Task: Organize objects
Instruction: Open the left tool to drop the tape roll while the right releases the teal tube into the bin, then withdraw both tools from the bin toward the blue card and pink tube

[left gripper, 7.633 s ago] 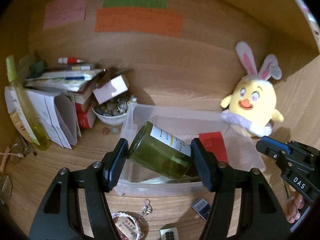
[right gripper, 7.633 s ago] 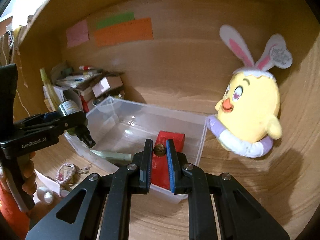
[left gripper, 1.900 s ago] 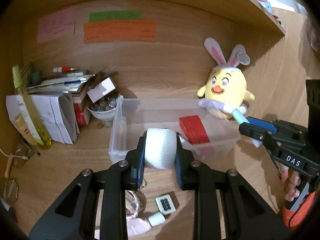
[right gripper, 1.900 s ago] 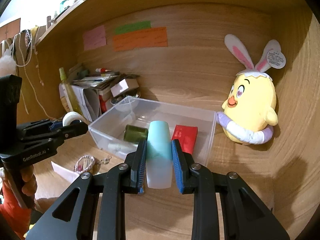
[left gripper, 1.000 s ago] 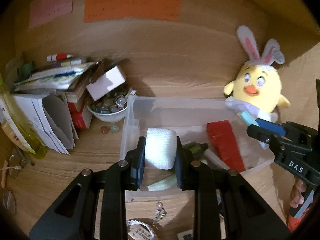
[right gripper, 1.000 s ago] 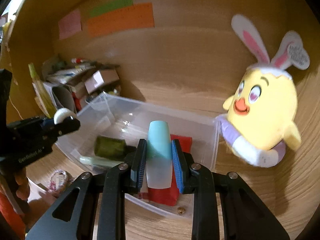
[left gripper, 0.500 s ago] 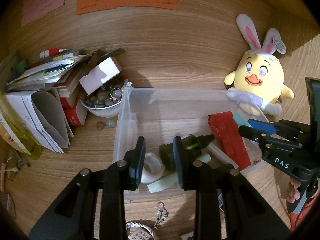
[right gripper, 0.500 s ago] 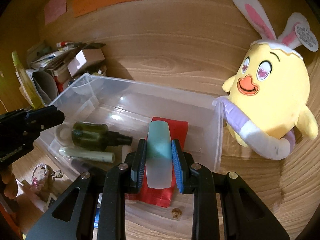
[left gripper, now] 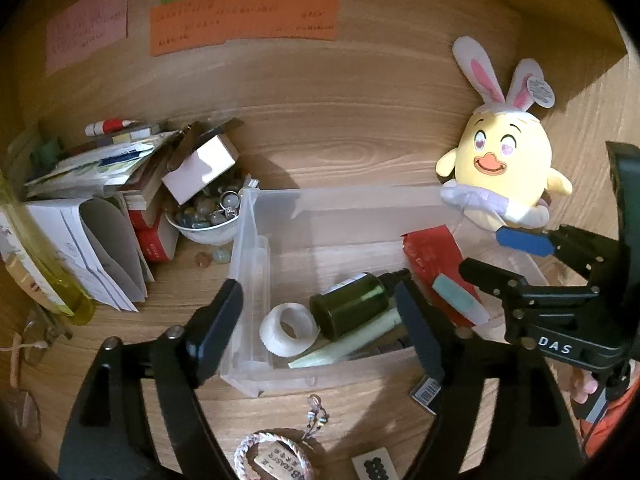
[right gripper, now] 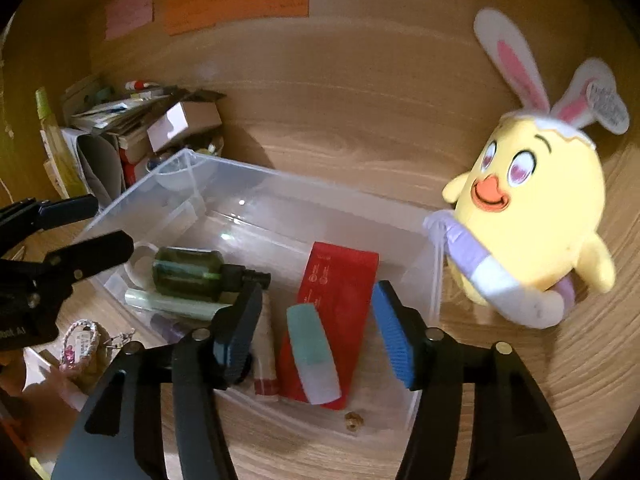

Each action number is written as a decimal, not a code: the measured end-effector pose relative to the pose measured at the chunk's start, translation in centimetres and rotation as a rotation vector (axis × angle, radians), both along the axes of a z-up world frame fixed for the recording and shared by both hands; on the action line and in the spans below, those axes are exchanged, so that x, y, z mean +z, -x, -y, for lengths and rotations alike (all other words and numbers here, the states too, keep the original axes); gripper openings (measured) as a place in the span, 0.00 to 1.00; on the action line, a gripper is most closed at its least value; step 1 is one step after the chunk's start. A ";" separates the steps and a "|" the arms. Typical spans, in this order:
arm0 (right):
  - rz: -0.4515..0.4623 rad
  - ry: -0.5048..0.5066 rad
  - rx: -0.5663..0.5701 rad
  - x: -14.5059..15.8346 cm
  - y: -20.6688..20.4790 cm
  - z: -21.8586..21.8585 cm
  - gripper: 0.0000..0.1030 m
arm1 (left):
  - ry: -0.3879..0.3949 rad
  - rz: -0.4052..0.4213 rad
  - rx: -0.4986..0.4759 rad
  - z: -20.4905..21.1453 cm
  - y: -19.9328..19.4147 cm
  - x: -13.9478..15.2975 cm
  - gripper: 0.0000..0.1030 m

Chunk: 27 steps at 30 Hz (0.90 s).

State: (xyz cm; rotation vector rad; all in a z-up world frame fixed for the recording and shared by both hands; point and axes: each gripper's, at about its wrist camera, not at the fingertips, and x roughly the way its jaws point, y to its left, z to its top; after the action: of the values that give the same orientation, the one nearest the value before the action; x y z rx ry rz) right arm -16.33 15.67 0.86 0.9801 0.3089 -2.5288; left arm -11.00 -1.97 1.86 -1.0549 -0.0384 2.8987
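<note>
A clear plastic bin [left gripper: 256, 240] [right gripper: 192, 168] sits on the wooden shelf. Inside lie a white tape roll [left gripper: 289, 329], a dark green bottle [left gripper: 352, 305] [right gripper: 192, 270], a pale green tube [left gripper: 348, 346] [right gripper: 172, 302], a red packet [left gripper: 432, 248] [right gripper: 340, 276] and a teal-and-white tube [right gripper: 314, 354] [left gripper: 458, 300]. My left gripper [left gripper: 320, 312] hangs over the bin's left end, jaws opening, nothing pressed between them. My right gripper [right gripper: 316, 316] hangs over the bin's right end, jaws opening, with the teal tube lying loose on the red packet below.
A yellow bunny-eared plush [left gripper: 504, 168] [right gripper: 532, 220] leans at the bin's right end. Left of the bin stand a bowl of trinkets [left gripper: 204, 220], stacked papers and boxes [left gripper: 100, 184] and a yellow bottle [left gripper: 44, 272]. A braided bracelet [left gripper: 272, 456] and small items lie in front.
The left jaws spread and the white tape roll dropped into the bin. The right jaws spread and the teal tube fell onto the red packet.
</note>
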 end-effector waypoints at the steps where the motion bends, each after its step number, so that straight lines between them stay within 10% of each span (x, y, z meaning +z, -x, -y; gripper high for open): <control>1: -0.005 0.002 0.000 0.3 -0.2 0.0 0.58 | 0.002 -0.002 -0.001 0.0 -0.2 0.1 0.82; 8: -0.064 0.009 -0.002 2.2 -2.6 -0.6 0.79 | -0.008 -0.020 0.016 0.3 -1.8 1.0 0.94; 27: -0.095 0.068 0.065 4.2 -8.5 -1.2 0.81 | 0.067 -0.056 0.048 2.1 -8.2 1.6 0.98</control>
State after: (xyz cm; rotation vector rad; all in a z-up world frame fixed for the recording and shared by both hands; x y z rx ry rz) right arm -7.85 16.85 5.04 0.8134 0.2753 -2.5138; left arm -2.81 -4.09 3.43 -0.9950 0.0364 2.9906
